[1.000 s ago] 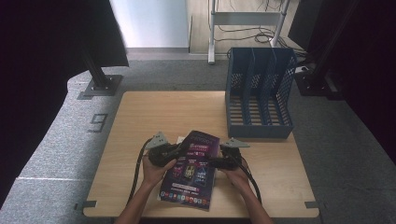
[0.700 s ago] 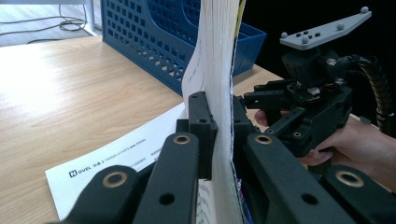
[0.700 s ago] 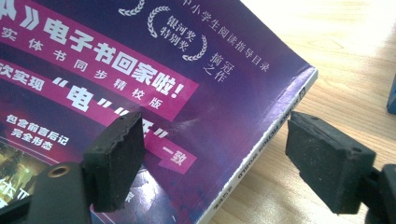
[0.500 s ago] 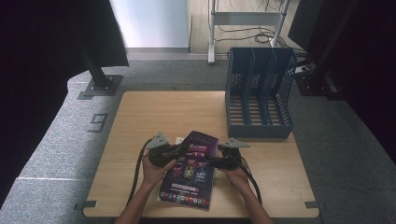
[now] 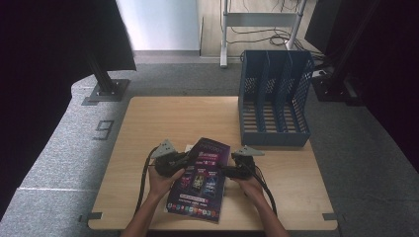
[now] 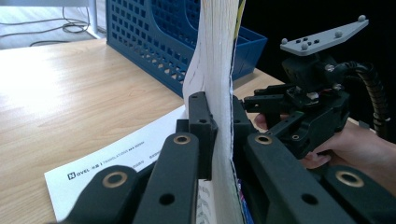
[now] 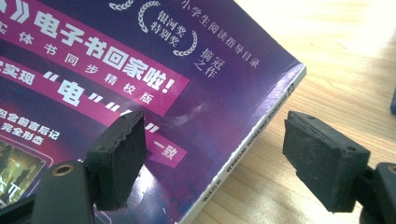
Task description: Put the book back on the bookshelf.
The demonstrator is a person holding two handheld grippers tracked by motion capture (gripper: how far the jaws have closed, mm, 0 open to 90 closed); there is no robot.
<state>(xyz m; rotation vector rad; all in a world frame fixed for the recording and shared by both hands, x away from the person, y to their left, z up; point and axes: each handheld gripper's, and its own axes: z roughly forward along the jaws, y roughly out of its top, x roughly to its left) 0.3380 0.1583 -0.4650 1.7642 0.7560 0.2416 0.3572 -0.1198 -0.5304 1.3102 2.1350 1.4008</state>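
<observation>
A thick purple book (image 5: 197, 183) lies tilted at the table's near middle, between my two hands. My left gripper (image 5: 185, 159) is shut on its left page edge near the far corner. In the left gripper view the white page block (image 6: 212, 56) stands clamped between that gripper's (image 6: 219, 116) black pads. My right gripper (image 5: 225, 171) sits at the book's right side, open. Its jaws (image 7: 224, 149) have just been opening. One pad hovers over the purple cover (image 7: 140, 60) and the other over bare wood, with the spine edge between them and untouched.
A blue slotted file rack (image 5: 274, 98) stands at the far right of the wooden table (image 5: 173, 118). A white printed sheet (image 6: 116, 158) lies under the book. My right gripper (image 6: 261, 105) and its hand face the left gripper's camera.
</observation>
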